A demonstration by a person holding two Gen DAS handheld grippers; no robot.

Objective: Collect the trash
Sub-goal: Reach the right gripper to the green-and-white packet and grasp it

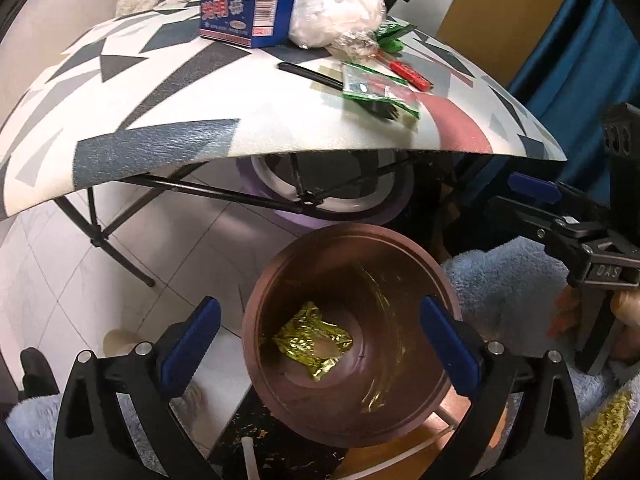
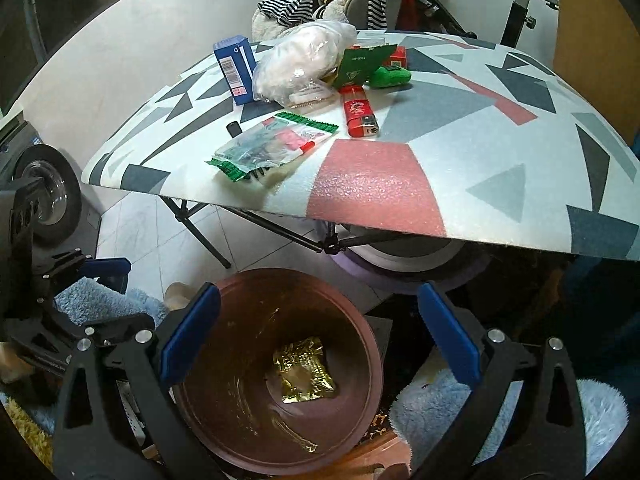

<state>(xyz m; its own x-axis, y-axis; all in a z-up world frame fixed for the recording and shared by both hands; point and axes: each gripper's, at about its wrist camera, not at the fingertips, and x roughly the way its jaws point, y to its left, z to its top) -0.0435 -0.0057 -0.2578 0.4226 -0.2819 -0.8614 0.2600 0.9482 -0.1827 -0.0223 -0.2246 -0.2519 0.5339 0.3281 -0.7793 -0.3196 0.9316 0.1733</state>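
Left wrist view: left gripper (image 1: pixel 320 344) released, jaws wide, nothing between pads, poised over brown bin (image 1: pixel 448 280). Gold foil wrapper (image 1: pixel 310 340) lying on bin bottom, centre. Right gripper (image 1: pixel 568 216) at 3 o'clock. Patterned table (image 1: pixel 160 92) at 12 o'clock, carrying blue box (image 1: pixel 244 10), green packet (image 1: pixel 376 88).

Right wrist view: right gripper (image 2: pixel 320 340) released, empty, above same bin (image 2: pixel 372 344); wrapper (image 2: pixel 304 368) inside. Red lighter (image 2: pixel 360 112) on table (image 2: pixel 500 160) at 12 o'clock.

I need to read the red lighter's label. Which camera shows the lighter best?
The right wrist view: the lighter lies in full view on the table, printed face up. The left wrist view shows it small, far off, at an angle.
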